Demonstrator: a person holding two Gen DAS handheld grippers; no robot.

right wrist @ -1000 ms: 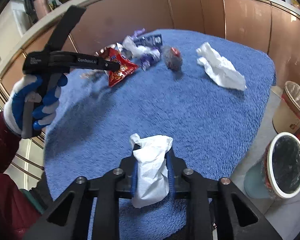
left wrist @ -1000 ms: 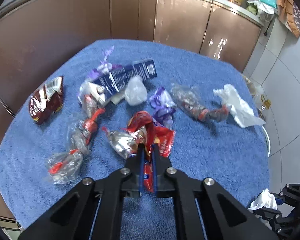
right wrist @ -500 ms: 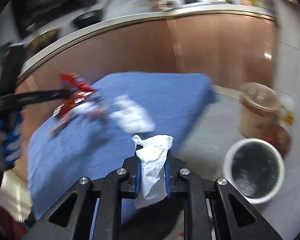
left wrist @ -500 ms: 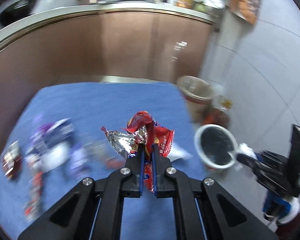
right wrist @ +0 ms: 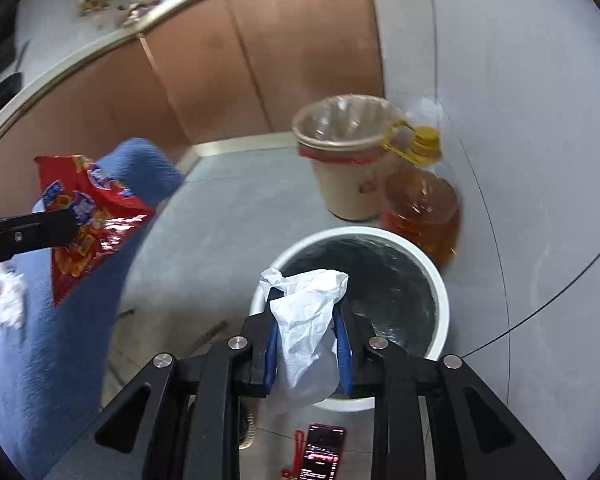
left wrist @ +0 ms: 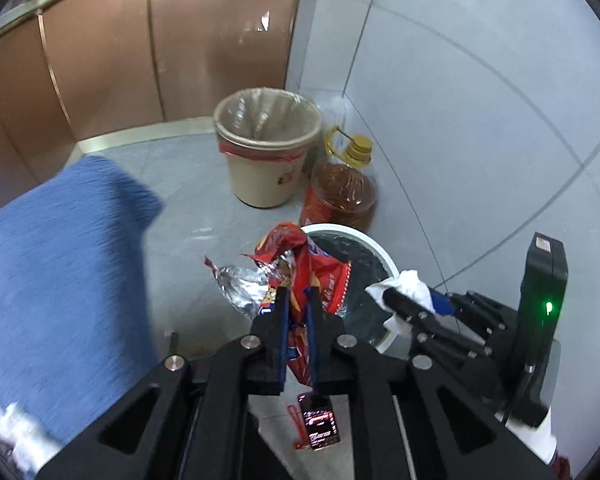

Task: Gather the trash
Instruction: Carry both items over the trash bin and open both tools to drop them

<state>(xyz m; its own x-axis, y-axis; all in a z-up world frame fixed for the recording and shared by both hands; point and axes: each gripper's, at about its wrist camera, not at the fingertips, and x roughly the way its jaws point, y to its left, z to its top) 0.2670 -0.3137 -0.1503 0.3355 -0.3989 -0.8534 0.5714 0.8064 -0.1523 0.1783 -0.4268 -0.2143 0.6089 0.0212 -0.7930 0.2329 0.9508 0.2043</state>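
Observation:
My left gripper (left wrist: 297, 294) is shut on a red snack wrapper (left wrist: 300, 264) with a silver inside, held just left of a white-rimmed bin with a black liner (left wrist: 384, 258). The wrapper also shows in the right wrist view (right wrist: 88, 220). My right gripper (right wrist: 306, 300) is shut on a crumpled white tissue (right wrist: 306, 328), held over the near rim of the same bin (right wrist: 440, 284). The right gripper and its tissue (left wrist: 410, 286) show in the left wrist view at the bin's right rim.
A beige bin with a clear liner (left wrist: 266, 152) stands on the floor beyond, an oil bottle (left wrist: 342, 196) beside it. The blue-covered table (left wrist: 56, 264) is on the left with white trash (right wrist: 6, 300) on it. A phone (right wrist: 322, 452) lies on the floor. Brown cabinets (left wrist: 140, 52) lie behind.
Both grippers swung right, away from the table, carrying the wrapper and the tissue. They now hang at the white-rimmed bin on the floor.

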